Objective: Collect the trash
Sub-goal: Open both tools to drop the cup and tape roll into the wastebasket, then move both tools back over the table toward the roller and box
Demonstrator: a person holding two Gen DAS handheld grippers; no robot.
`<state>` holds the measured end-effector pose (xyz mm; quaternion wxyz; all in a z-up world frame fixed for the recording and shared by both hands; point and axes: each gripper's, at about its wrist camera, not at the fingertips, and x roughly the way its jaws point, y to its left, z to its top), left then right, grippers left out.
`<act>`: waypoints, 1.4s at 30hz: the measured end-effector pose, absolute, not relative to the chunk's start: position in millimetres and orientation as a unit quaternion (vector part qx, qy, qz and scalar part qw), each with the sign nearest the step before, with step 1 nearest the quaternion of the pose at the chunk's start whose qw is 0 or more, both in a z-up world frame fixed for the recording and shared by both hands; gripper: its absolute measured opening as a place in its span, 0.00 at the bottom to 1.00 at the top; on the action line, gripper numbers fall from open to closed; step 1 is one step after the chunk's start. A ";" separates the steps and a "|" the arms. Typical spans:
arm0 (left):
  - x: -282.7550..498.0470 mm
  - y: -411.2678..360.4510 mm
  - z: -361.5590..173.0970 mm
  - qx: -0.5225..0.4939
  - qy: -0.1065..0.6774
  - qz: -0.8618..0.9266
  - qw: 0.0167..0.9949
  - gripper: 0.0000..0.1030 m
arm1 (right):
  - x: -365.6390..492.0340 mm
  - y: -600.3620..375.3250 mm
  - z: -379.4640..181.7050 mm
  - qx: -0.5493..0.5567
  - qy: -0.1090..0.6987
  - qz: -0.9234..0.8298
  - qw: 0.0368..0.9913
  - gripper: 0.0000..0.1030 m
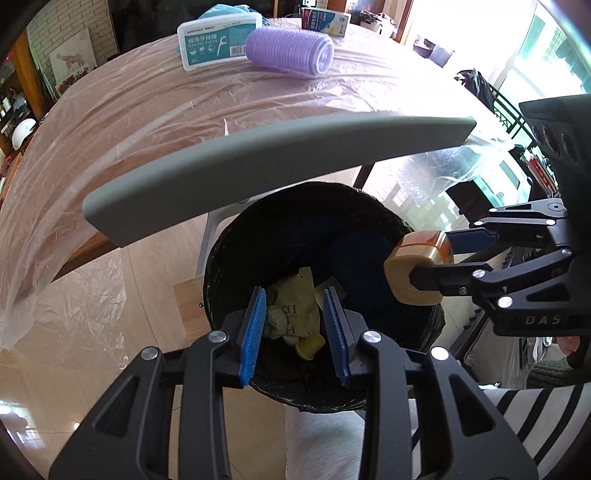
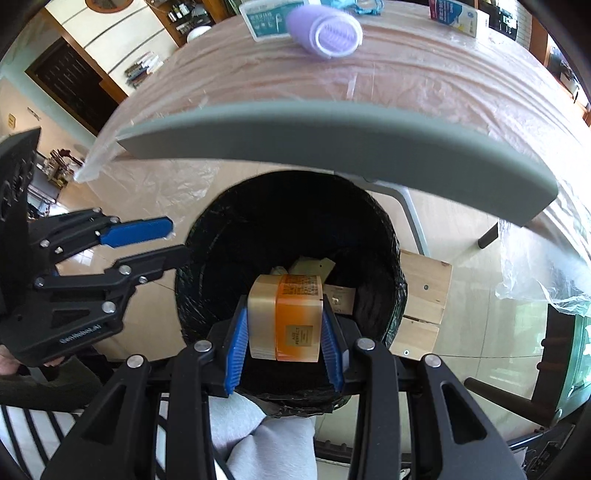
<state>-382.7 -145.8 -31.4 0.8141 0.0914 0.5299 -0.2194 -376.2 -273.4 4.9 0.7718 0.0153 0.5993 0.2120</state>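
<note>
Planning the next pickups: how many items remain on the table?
3: dental floss box at the far edge, purple hair roller beside it, small carton farther right. Others may lie out of frame.

Your left gripper (image 1: 295,334) and right gripper (image 2: 285,345) are black linkage frames with silver screws and ribbed blue pads (image 1: 255,334). White lettering marks each body, hard to read. You wear a striped sleeve (image 1: 535,413) and what look like grey trousers (image 2: 258,439).
</note>
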 end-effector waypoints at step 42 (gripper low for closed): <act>-265.1 -179.1 45.6 0.113 0.441 -0.321 0.831 0.98 | -192.8 -383.8 141.1 -0.041 0.392 0.061 0.917 0.96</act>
